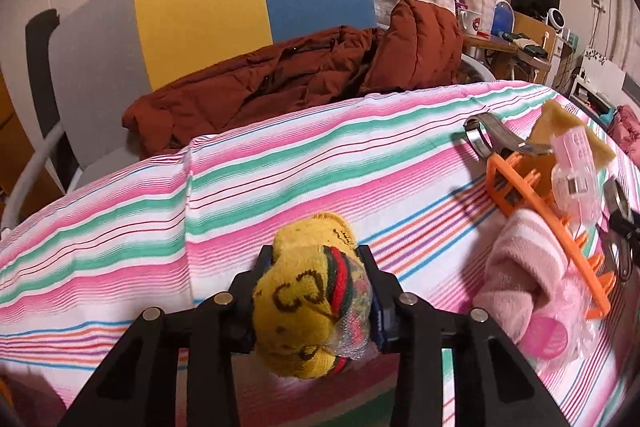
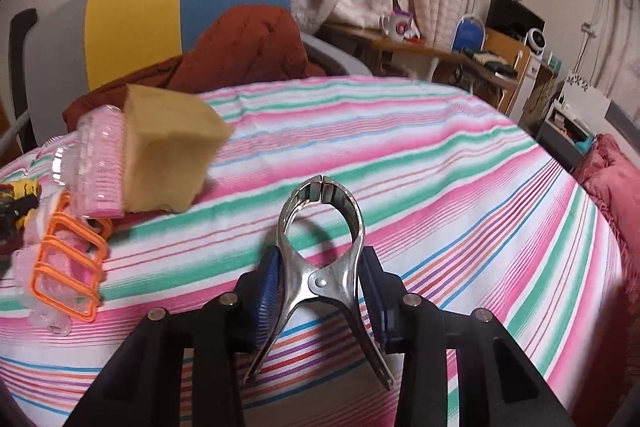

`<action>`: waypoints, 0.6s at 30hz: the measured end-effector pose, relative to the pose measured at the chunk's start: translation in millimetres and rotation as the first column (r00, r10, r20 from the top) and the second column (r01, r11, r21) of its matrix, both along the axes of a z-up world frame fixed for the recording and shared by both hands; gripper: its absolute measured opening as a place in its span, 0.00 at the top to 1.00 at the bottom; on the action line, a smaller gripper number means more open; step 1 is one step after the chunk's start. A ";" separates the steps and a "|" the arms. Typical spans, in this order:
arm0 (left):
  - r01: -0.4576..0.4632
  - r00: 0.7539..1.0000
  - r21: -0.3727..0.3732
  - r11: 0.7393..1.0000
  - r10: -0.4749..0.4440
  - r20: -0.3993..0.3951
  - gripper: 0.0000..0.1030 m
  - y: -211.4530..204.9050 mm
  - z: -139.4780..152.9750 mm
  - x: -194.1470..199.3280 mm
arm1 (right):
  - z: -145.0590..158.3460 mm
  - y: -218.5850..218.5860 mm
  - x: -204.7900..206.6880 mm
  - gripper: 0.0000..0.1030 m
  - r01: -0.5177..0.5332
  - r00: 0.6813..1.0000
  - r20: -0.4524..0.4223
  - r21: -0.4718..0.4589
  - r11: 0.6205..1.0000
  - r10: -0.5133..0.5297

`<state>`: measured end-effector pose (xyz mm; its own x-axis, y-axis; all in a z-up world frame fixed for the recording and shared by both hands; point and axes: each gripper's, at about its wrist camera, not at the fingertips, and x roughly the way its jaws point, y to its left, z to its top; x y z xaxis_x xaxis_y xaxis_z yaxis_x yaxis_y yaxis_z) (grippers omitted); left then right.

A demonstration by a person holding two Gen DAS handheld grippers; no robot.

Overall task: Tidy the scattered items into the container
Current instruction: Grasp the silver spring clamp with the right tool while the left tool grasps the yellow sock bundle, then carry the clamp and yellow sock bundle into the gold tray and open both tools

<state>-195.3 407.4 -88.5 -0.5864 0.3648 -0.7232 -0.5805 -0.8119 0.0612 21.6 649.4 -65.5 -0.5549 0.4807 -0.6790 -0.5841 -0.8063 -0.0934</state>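
Gripping a rolled yellow sock (image 1: 316, 303) between its two blue-padded fingers, the left gripper (image 1: 318, 291) hung over the striped cloth (image 1: 280, 163), the pads pressed into the bundle from both sides. The sock carried a red and green band and dark markings, and it bulged out past the fingertips. To its right on the same cloth lay the orange basket (image 1: 540, 211), tipped on its side, with a pink fluffy sock (image 1: 520, 263) against its near edge and a clear pink plastic clip (image 1: 576, 179) and a tan sponge (image 1: 572, 131) at or above its rim; whether those two sat inside it could not be told. The right gripper (image 2: 320, 291) was clamped on a metal spring clamp (image 2: 320, 247), its pads squeezing the two handles while the clamp's rounded jaws met at the tip, pointing away over the cloth. In the right wrist view the basket (image 2: 68, 267) lay well to the left, beside the sponge (image 2: 168, 155) and the ribbed pink plastic piece (image 2: 100, 163). Behind the cloth stood a chair (image 1: 248, 7) in grey, yellow and blue with a rust-brown jacket (image 1: 304, 79) heaped on its seat.
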 end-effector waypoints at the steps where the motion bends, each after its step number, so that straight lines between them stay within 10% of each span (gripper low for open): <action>1: -0.004 1.000 -0.003 1.000 0.004 -0.005 0.62 -1.7 0.1 2.6 | 2.2 -3.4 2.0 0.61 -0.002 1.000 -0.012 0.007 1.000 0.002; 18: 0.015 0.999 -0.039 0.999 -0.016 -0.036 0.69 -22.3 10.1 67.9 | 57.3 -71.3 25.1 0.62 -0.093 0.984 -0.156 -0.024 0.995 0.088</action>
